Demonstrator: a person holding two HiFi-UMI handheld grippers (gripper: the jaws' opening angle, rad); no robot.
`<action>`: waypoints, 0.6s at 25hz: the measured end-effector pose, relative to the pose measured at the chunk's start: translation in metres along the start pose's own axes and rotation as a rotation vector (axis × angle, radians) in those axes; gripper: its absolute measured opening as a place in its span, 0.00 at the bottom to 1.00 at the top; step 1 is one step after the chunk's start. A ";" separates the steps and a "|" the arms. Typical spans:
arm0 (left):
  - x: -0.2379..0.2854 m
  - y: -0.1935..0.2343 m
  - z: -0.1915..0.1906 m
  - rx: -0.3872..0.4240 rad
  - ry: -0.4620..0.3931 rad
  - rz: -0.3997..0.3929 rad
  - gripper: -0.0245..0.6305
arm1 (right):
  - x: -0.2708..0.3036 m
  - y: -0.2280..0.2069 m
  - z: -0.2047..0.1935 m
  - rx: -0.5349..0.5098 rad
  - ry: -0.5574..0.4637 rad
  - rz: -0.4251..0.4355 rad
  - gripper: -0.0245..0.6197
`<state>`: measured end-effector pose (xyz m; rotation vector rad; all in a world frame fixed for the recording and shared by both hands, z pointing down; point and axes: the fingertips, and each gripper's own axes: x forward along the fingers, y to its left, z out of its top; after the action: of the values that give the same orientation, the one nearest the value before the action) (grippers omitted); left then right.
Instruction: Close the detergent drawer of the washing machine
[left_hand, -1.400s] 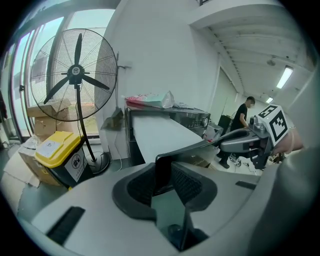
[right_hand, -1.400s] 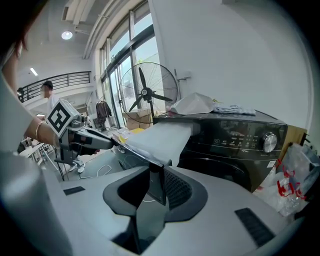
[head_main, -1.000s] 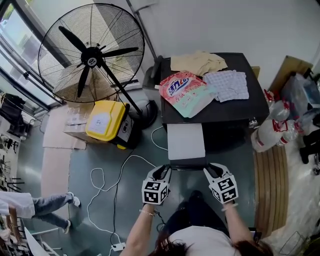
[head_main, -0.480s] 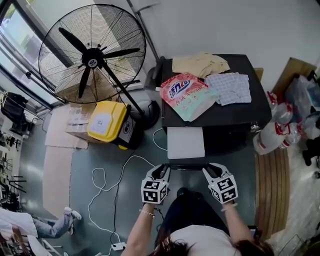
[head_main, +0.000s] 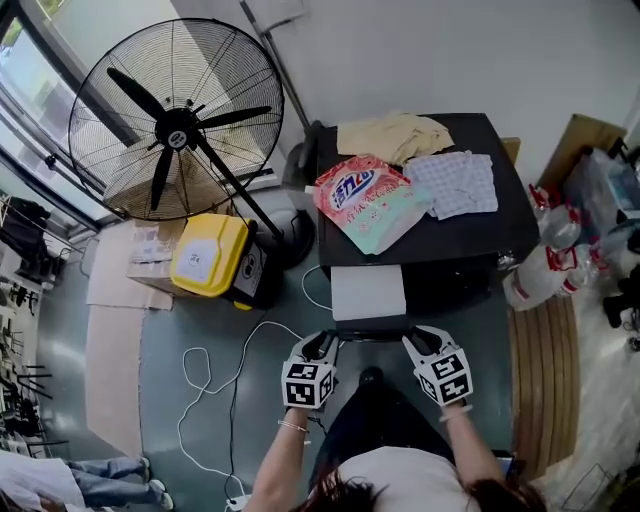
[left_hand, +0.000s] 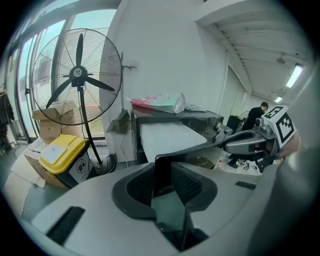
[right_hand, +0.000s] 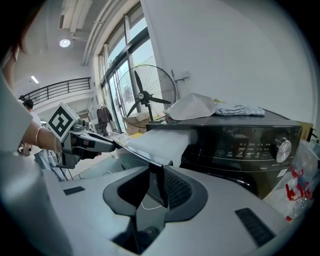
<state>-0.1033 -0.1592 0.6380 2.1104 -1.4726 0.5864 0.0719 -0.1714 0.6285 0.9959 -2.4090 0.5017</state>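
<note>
The left hand-held gripper (head_main: 320, 347) and the right hand-held gripper (head_main: 421, 341) each clamp one end of the dark front panel of the pulled-out detergent drawer (head_main: 368, 291). The washing machine (head_main: 470, 240) stands just beyond them.

Glossy washing machine (head_main: 470, 235), matt white drawer (head_main: 368, 292)

A large floor fan (head_main: 175, 125) stands far left. Near its base sits a yellow bin (head_main: 207, 255), white cable (head_main: 233, 390) nearby.

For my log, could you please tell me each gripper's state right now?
Left gripper: closed on the white detergent drawer's black front panel.
Right gripper: closed on the same panel's other end.
</note>
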 end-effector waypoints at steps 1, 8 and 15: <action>0.001 0.001 0.001 0.003 0.004 -0.001 0.20 | 0.001 -0.001 0.001 0.003 0.002 -0.004 0.21; 0.010 0.005 0.007 0.003 0.002 -0.022 0.20 | 0.008 -0.008 0.006 0.037 -0.007 -0.026 0.22; 0.022 0.014 0.017 0.008 0.007 -0.032 0.20 | 0.019 -0.017 0.017 0.045 -0.015 -0.050 0.22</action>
<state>-0.1081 -0.1903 0.6403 2.1316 -1.4315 0.5879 0.0678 -0.2020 0.6282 1.0796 -2.3894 0.5343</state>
